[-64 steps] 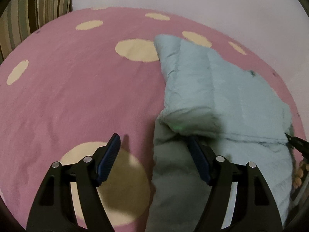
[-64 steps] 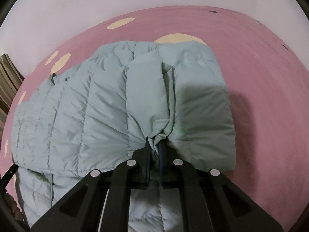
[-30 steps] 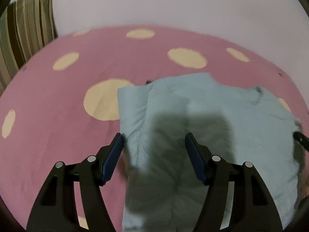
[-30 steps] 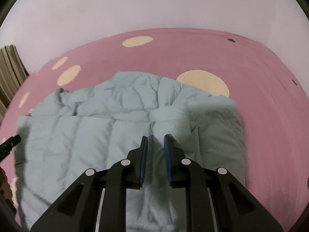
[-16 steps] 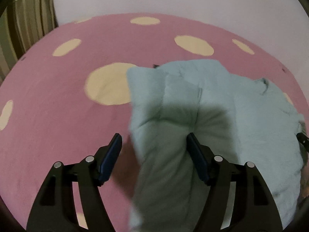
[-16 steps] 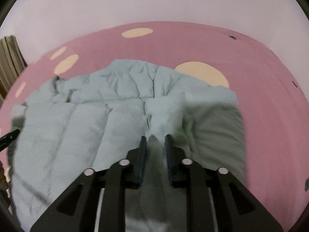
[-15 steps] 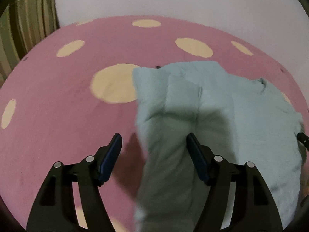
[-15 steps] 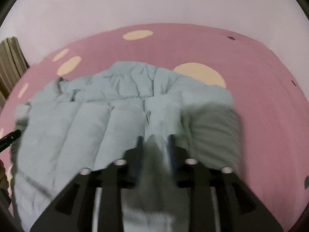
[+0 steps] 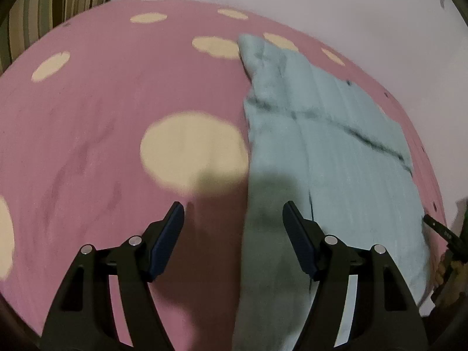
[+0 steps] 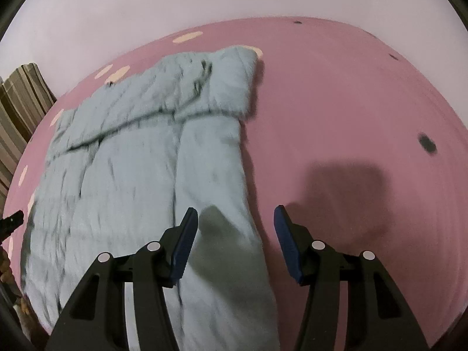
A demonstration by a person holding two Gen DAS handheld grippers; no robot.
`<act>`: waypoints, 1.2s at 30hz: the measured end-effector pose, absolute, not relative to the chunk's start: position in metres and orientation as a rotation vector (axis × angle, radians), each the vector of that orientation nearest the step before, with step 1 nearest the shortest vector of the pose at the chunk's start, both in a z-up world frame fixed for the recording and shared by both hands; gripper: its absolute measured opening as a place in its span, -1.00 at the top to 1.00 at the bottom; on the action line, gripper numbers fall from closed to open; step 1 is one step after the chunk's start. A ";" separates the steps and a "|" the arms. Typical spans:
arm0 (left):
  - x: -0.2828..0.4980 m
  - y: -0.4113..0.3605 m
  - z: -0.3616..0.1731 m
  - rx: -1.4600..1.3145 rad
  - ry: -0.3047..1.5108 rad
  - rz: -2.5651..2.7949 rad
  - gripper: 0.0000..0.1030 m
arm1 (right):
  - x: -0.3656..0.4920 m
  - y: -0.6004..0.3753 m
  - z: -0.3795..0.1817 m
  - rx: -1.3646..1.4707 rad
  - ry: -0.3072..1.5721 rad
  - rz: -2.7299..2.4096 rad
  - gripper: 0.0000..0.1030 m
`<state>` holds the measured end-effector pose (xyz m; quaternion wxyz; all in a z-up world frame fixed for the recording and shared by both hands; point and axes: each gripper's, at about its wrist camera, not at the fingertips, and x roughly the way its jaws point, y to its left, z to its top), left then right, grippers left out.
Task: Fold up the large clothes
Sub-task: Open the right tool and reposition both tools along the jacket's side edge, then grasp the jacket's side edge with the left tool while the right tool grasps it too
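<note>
Left wrist view
Left gripper (image 9: 232, 215): seen spread wide, nothing held between its blue-padded fingers (image 9: 168, 238).
Jacket (image 9: 327, 152): the pale blue quilted garment was laid flat on the pink spotted sheet (image 9: 87, 122), reaching from the far end down past the inner finger; its long edge ran through the gap between the fingers.
Cream spot (image 9: 194, 149): found just beside the jacket's edge, partly shadowed.
Striped cushion (image 9: 44, 11): noted at the far left corner.

Right wrist view
Right gripper (image 10: 235, 219): also seen well parted, gripping nothing.
Jacket (image 10: 140, 175): spread over the left half of the sheet (image 10: 345, 111), a folded band lying across its far end; its near edge passed between the fingers, under the left pad (image 10: 182, 244).
Shadow (image 10: 343, 188): cast on bare pink cloth beyond the right pad.
Blur: fine quilting detail could not be made out.
</note>
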<state>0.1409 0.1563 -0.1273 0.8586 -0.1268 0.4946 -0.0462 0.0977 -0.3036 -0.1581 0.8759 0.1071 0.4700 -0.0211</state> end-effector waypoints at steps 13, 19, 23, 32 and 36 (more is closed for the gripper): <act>0.054 0.149 -0.141 -0.338 1.101 -0.245 -0.35 | 0.025 -0.306 -0.181 0.318 1.009 0.019 -0.22; 0.044 0.148 -0.143 -0.374 1.095 -0.293 -0.17 | 0.010 -0.300 -0.182 0.300 1.009 0.030 -0.21; 0.038 0.143 -0.143 -0.361 1.103 -0.315 0.02 | -0.003 -0.293 -0.180 0.279 1.014 0.051 0.08; 0.031 0.135 -0.137 -0.349 1.073 -0.331 0.79 | -0.018 -0.287 -0.176 0.313 1.003 0.113 0.84; 0.030 0.136 -0.117 -0.352 1.008 -0.306 0.87 | -0.020 -0.288 -0.164 0.345 0.974 0.150 0.87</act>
